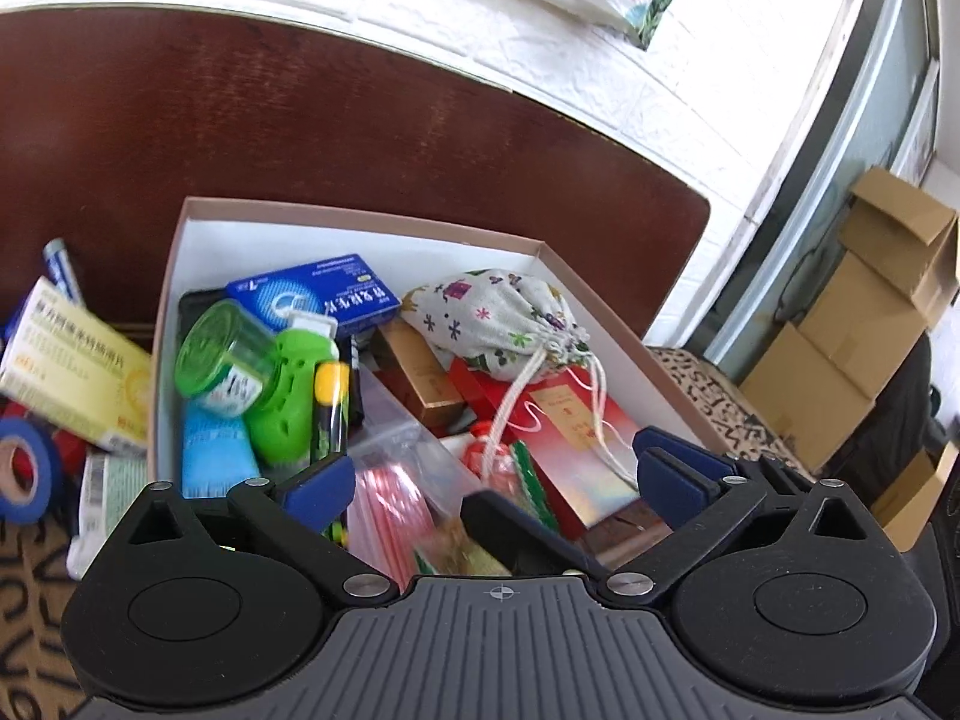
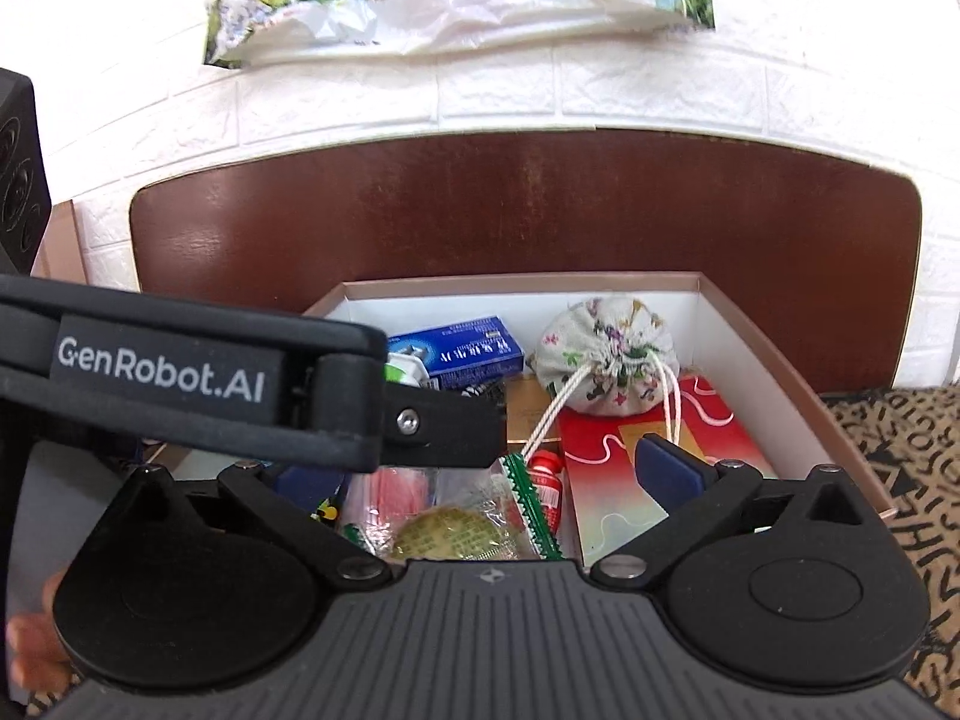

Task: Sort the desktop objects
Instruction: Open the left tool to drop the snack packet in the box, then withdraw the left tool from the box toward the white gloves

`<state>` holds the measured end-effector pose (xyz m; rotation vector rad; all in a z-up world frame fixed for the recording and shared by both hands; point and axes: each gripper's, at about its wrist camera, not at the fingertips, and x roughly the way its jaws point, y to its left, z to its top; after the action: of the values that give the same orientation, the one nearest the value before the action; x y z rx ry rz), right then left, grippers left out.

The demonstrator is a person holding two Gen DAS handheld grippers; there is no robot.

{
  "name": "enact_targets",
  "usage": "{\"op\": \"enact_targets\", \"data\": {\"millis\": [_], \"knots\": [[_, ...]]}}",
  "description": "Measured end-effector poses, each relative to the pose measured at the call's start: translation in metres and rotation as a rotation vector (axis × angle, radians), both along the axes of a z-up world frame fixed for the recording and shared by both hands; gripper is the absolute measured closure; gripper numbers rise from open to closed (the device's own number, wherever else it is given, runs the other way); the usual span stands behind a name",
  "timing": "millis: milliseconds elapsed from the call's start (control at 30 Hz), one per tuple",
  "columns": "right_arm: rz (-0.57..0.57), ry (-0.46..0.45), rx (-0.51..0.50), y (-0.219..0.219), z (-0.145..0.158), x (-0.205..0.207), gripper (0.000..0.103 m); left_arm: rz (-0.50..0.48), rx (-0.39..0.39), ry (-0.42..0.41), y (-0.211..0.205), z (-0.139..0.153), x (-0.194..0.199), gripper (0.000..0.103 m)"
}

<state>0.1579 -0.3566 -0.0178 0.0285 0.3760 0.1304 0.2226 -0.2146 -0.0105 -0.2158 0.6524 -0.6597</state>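
Both your left gripper (image 1: 492, 474) and right gripper (image 2: 489, 468) hang spread wide and empty over the crowded cardboard box (image 1: 360, 222), free to pick.

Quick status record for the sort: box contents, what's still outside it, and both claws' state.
box: open cardboard box, white inside, on the table
in box: blue carton, printed drawstring pouch, green jar, red packet, pink-striped plastic bag
outside box, on its left: yellow medicine carton, blue tape roll
left claw: open, nothing between fingers
right claw: open, holding nothing
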Motion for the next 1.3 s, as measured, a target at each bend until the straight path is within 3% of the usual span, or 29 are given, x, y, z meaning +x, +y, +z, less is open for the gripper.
{"op": "enact_targets", "data": {"millis": [300, 400, 700, 1300], "knots": [[0.005, -0.006, 0.003, 0.007, 0.009, -0.033, 0.000, 0.051, 0.006, -0.054, 0.020, 0.002, -0.052, 0.000], [0.015, -0.002, 0.019, 0.010, 0.010, -0.048, 0.000, 0.073, 0.055, -0.109, 0.021, 0.004, -0.073, 0.000], [0.061, 0.023, 0.023, 0.028, 0.009, -0.085, 0.000, 0.075, 0.071, -0.127, 0.030, 0.002, -0.121, 0.000], [0.138, 0.082, -0.008, 0.073, 0.004, -0.130, 0.000, 0.171, 0.086, -0.030, 0.077, -0.009, -0.168, 0.000]]}}
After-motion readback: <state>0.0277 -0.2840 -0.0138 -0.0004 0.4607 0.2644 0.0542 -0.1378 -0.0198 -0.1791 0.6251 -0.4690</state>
